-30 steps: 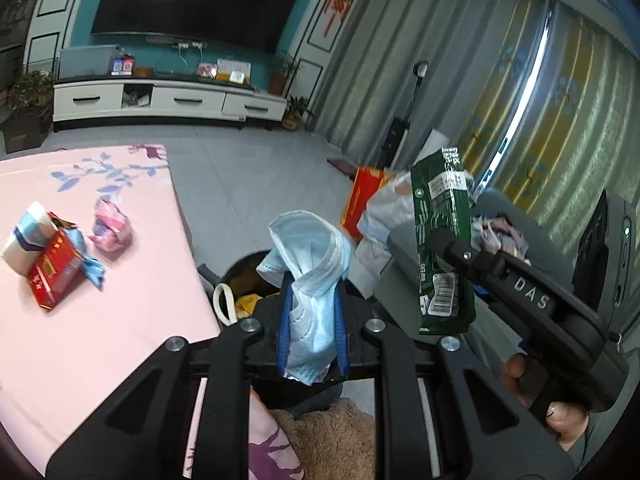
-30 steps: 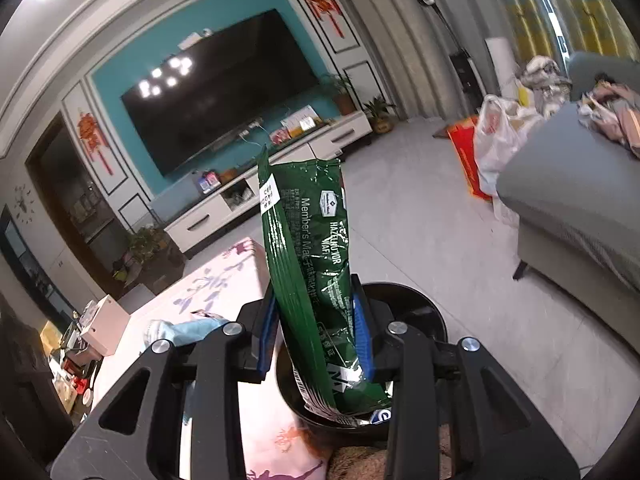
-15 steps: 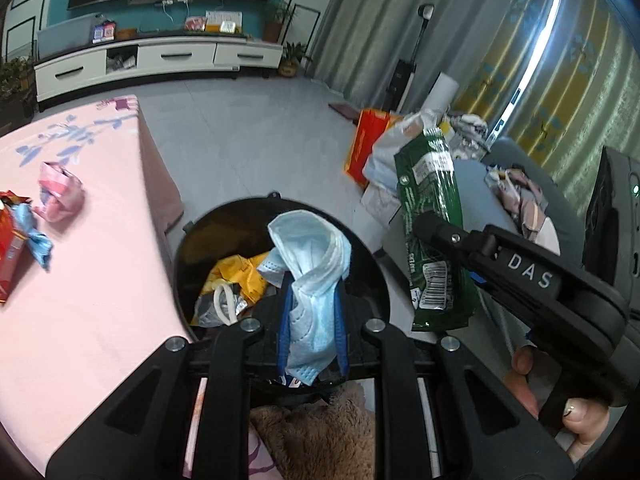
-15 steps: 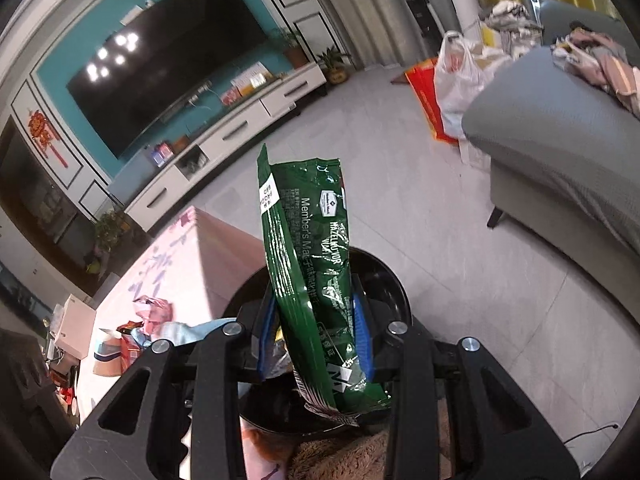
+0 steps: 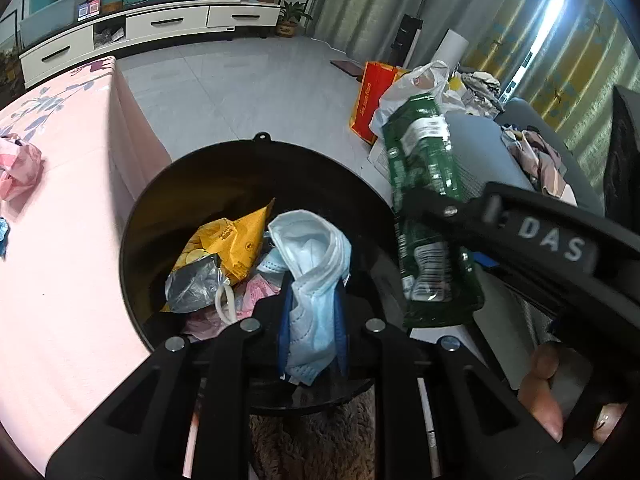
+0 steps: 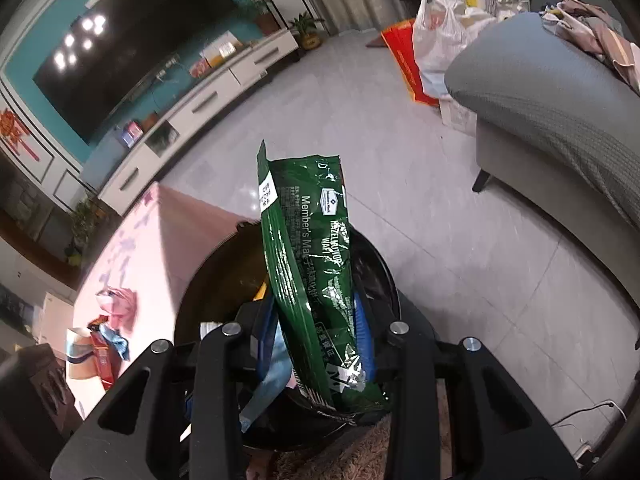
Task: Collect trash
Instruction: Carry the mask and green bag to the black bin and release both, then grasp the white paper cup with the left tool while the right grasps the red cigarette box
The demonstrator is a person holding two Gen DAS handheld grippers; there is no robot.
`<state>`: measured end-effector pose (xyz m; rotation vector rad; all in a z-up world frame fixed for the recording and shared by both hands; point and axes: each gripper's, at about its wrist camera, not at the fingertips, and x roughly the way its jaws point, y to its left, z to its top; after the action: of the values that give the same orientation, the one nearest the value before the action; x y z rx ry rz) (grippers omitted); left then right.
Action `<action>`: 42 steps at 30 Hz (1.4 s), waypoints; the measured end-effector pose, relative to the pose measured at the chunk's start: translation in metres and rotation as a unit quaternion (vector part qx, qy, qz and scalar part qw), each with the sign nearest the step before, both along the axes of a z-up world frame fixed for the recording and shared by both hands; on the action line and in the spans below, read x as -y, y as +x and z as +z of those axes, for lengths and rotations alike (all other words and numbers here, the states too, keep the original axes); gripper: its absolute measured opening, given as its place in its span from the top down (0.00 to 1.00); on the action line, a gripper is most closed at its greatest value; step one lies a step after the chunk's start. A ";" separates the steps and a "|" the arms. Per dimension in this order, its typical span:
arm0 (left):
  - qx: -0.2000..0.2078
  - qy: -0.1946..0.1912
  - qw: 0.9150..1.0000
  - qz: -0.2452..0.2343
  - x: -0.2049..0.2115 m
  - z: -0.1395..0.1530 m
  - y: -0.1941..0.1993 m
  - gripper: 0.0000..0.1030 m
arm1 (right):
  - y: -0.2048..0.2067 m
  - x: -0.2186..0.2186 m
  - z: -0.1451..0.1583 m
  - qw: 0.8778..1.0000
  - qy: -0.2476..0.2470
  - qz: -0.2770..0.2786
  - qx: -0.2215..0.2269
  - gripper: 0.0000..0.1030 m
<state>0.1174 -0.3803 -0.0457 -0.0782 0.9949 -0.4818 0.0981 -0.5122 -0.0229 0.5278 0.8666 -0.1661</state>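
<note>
**Both grippers over the bin, each clamped on trash**

Left gripper (image 5: 313,322) narrow, blue pads pinching a crumpled light-blue face mask (image 5: 316,276), which stands up out of the jaws. It hangs over the open black round trash bin (image 5: 138,248), which fills the centre of the left wrist view. Inside the bin: a yellow snack bag (image 5: 230,242) at 10 o'clock from the mask, a silver wrapper (image 5: 192,286) at 9 o'clock, pink scraps below them.

Right gripper (image 6: 316,336) also narrow, closed on the lower part of a green foil snack bag (image 6: 308,256); the bag sticks up, tilted slightly left, above the bin's right rim. In the left view, the same bag sits at 3 o'clock from the mask.

Pink tablecloth table (image 5: 60,200) touches the bin at 9 o'clock; more trash on it: crumpled pink wrapper (image 5: 18,170), red pack (image 6: 102,354). Grey sofa (image 6: 560,120) at 2 o'clock.
</note>
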 end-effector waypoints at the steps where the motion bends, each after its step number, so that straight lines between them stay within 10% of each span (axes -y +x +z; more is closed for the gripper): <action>1: -0.001 0.001 1.000 -0.002 0.001 -0.002 0.000 0.81 | 0.001 0.000 -0.002 1.000 0.002 0.000 -0.003 0.66; 6: 0.001 -0.002 1.000 0.000 0.003 0.002 -0.001 0.67 | 0.001 0.003 -0.003 1.000 0.018 -0.003 -0.003 0.53; 11: 0.027 -0.014 0.999 0.012 -0.010 0.017 -0.010 0.16 | -0.006 0.007 0.004 0.998 0.047 -0.016 0.024 0.19; 16: 0.058 -0.024 0.997 0.049 -0.041 0.041 -0.020 0.04 | -0.013 0.001 0.017 0.997 0.038 -0.027 0.058 0.06; 33: 0.115 0.012 0.956 0.268 -0.267 0.097 -0.070 0.03 | -0.002 -0.078 0.036 0.995 -0.009 0.064 0.073 0.03; 42: 0.051 -0.003 0.924 0.379 -0.402 0.052 -0.077 0.03 | 0.025 -0.184 0.033 0.982 0.008 0.182 0.055 0.03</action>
<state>0.0400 0.0220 0.0067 -0.4224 0.7852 0.2224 0.1226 -0.3284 0.0101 0.3811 0.8414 0.2029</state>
